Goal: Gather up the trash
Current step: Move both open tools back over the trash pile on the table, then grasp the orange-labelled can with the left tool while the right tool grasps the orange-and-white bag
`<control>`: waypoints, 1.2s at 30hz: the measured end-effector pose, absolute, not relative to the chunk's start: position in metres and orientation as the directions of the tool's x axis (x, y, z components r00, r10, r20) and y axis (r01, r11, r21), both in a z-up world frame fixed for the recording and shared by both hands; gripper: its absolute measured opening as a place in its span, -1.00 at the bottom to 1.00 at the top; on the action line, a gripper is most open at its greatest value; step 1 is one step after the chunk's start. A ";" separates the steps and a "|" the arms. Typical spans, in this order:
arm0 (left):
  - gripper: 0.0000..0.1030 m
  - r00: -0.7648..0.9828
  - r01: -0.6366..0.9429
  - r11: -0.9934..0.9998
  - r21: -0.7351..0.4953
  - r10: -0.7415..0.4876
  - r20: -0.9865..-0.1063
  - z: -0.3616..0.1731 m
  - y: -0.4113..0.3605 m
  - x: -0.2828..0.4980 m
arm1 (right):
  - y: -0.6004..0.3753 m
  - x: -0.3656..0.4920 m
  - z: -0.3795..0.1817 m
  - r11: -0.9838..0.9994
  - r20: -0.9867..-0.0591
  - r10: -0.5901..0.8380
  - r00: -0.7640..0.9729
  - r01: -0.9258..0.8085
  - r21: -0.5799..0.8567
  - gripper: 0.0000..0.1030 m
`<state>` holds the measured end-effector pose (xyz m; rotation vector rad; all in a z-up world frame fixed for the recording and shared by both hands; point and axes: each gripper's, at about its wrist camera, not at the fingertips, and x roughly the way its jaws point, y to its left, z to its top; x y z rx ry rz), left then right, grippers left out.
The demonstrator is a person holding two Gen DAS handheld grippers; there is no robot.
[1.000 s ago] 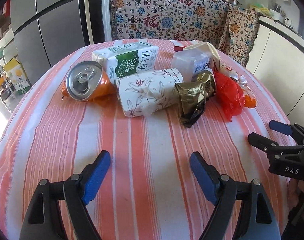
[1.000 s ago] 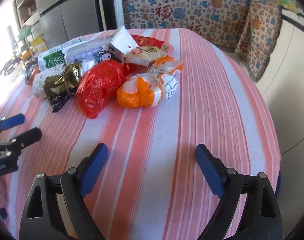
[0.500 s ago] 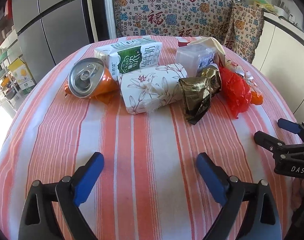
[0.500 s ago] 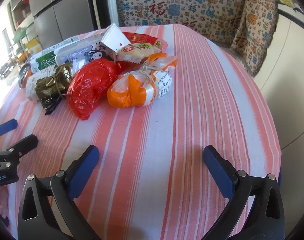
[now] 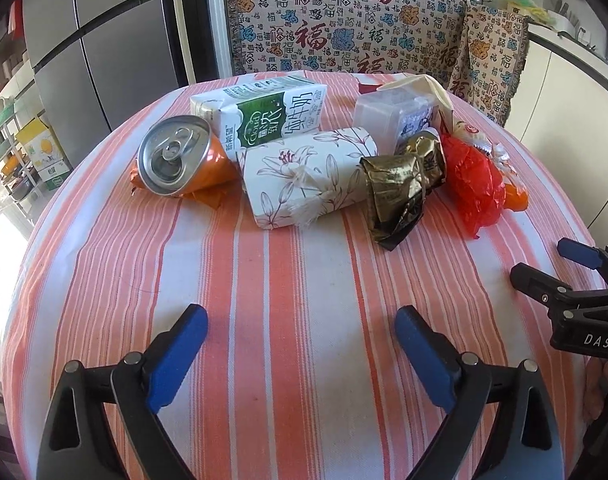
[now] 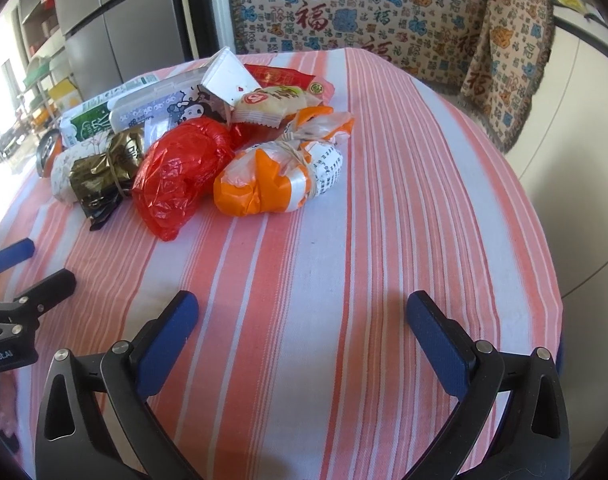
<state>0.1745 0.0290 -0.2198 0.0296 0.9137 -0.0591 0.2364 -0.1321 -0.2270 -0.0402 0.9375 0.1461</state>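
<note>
Both sets of blue-padded fingers spread wide and empty, having just been opening, nothing between them: left gripper [image 5: 302, 332] and right gripper [image 6: 304, 320] over bare striped cloth of the round bench [image 5: 288, 280]. Trash heaped at the far middle, well apart from either: crushed orange drink can [image 5: 176, 156], green-and-white milk carton [image 5: 264, 116], floral paper-wrapped roll [image 5: 304, 176], crumpled gold foil wrapper [image 5: 399, 184], red plastic bag [image 6: 180, 172], orange-and-white tied bag [image 6: 276, 176]. Best to start at the heap's near edge: left for the foil wrapper or roll, right for the orange-and-white bag. Worth closing across a narrow, firm part; loose film likely to slip.
</note>
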 end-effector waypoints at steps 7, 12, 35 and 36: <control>0.89 0.610 0.061 0.998 0.002 -0.036 -0.792 -0.220 0.028 0.175 | -0.132 0.236 -0.227 0.989 -0.805 0.108 0.583 -0.143 0.029 0.99; 0.87 0.626 0.048 0.996 -0.080 -0.092 -0.774 -0.209 0.047 0.171 | -0.132 0.236 -0.227 0.989 -0.806 0.108 0.582 -0.142 0.029 0.99; 0.87 0.611 -0.143 0.975 -0.172 -0.050 -0.790 -0.208 0.190 0.194 | -0.132 0.235 -0.227 0.990 -0.806 0.106 0.583 -0.141 0.028 0.99; 0.87 0.622 -0.109 0.978 -0.175 -0.071 -0.780 -0.204 0.183 0.191 | -0.132 0.236 -0.227 0.990 -0.806 0.106 0.583 -0.142 0.028 0.99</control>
